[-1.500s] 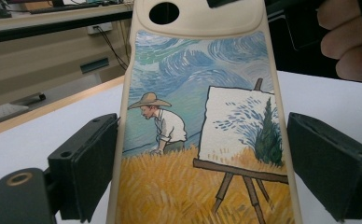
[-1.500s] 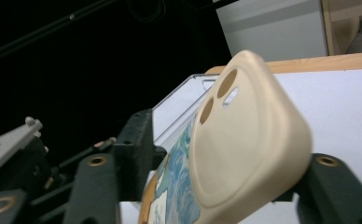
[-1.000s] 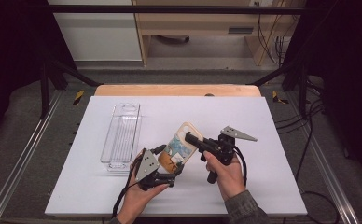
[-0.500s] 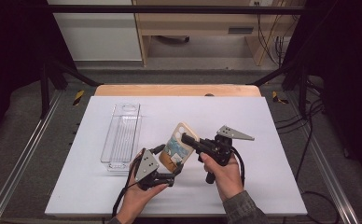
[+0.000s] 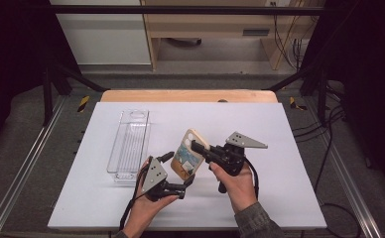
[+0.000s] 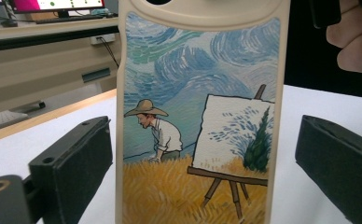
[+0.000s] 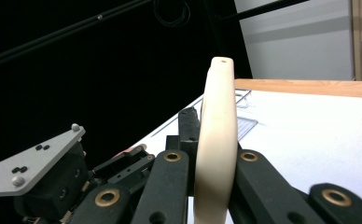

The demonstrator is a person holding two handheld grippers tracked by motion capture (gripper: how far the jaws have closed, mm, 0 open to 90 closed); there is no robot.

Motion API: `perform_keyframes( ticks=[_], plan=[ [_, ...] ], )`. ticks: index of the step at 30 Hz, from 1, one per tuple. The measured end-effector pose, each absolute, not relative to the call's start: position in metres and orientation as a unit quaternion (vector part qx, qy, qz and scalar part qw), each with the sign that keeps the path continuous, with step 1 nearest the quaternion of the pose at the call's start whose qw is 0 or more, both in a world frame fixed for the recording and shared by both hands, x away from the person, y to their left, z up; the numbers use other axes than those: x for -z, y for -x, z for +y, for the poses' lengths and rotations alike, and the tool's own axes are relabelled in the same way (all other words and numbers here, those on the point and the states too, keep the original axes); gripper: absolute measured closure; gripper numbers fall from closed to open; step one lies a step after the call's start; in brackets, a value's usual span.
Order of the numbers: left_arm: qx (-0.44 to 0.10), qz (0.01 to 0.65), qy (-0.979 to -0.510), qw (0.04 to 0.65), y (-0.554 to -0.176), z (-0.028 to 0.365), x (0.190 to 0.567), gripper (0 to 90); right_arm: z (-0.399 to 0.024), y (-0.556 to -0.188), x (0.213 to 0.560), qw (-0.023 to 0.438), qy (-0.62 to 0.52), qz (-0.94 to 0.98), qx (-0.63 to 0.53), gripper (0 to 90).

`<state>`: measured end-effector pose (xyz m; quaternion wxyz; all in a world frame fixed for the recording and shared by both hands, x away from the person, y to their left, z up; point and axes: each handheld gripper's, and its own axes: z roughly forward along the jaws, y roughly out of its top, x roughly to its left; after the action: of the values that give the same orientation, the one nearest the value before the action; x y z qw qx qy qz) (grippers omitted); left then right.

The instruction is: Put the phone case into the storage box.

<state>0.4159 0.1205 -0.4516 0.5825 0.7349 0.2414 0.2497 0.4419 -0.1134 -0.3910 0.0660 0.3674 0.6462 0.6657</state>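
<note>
In the high view, a phone case point(image 5: 188, 159) with a painted picture on it was held up, tilted, above the white table point(image 5: 289, 148). The clear plastic tray point(image 5: 128, 146) lay flat on the table, a little way to the left of the phone case. The left gripper point(image 5: 186, 179) sat just below the phone case, at its lower end. The right gripper point(image 5: 196, 146) came in from the right of the phone case and pinched it at the case's right edge, near the top.

In the left gripper view, the phone case stood upright in the middle, showing a man in a straw hat and a painting stand in a yellow field. The left gripper's black jaws stood spread apart, one on each side of the phone case, and there was a gap between each jaw and the case. A hand point(image 6: 356, 39) showed up near the top right of the phone case.

In the right gripper view, the cream edge of the phone case point(image 7: 216, 140) stood up thin and tall. The right gripper's two jaws were pressed tight on it, one on each side. The left gripper point(image 7: 53, 177) sat lower, to the left of the phone case.
</note>
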Motion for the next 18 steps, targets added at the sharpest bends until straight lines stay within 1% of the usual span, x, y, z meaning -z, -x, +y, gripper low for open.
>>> perform_keyframes(
  ticks=[8,18],
  plan=[
    [-0.242,0.253,-0.732,0.584,-0.4188,0.1217,0.4541,2.5,-0.1098,-0.4410,0.3904,0.114,-0.354,0.673,-0.640,86.9],
    [-0.242,0.255,-0.727,0.589,-0.4176,0.1219,0.4505,2.2,-0.1056,-0.4385,0.3912,0.134,-0.350,0.681,-0.630,86.9]
  ],
)
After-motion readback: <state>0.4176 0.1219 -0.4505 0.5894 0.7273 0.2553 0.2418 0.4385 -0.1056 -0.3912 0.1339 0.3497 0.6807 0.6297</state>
